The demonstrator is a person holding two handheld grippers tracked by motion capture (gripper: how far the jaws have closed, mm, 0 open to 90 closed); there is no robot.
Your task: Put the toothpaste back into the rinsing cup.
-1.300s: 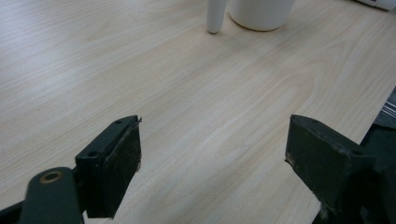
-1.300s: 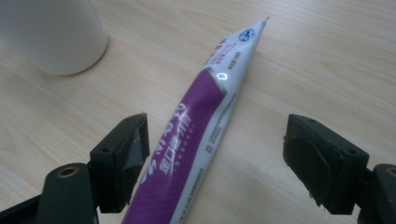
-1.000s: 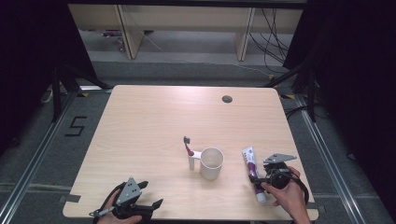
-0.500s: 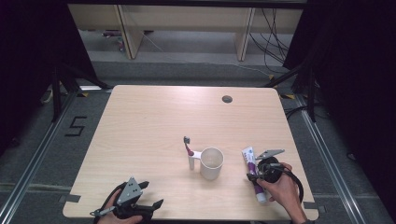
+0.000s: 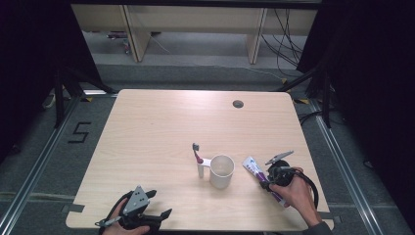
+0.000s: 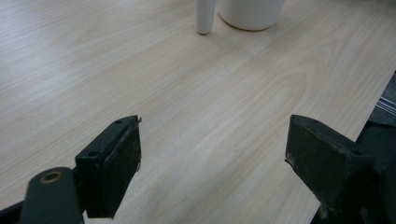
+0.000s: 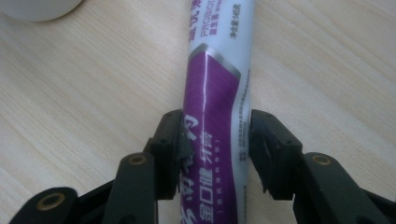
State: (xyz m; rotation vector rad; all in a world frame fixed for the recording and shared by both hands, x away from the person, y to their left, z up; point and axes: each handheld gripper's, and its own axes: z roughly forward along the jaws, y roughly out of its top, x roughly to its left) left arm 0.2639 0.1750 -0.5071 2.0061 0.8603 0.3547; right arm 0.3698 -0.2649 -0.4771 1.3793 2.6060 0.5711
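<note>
Purple and white, the toothpaste tube (image 7: 218, 107) lies flat on the pale wooden table (image 5: 161, 127), near its right front corner and just right of the white cup (image 5: 221, 171). The right gripper (image 7: 215, 149) has its jaws pressed against both sides of the tube. A toothbrush (image 5: 197, 159) stands just left of the cup. At the front left edge, the left gripper (image 6: 212, 158) gapes wide over bare wood, holding nothing.

Table (image 5: 161, 127) evenly lit from above, surroundings v. dark. Soft shadows, slight glare on toothpaste tube (image 7: 219, 107). Gripper views blur at near edges.
</note>
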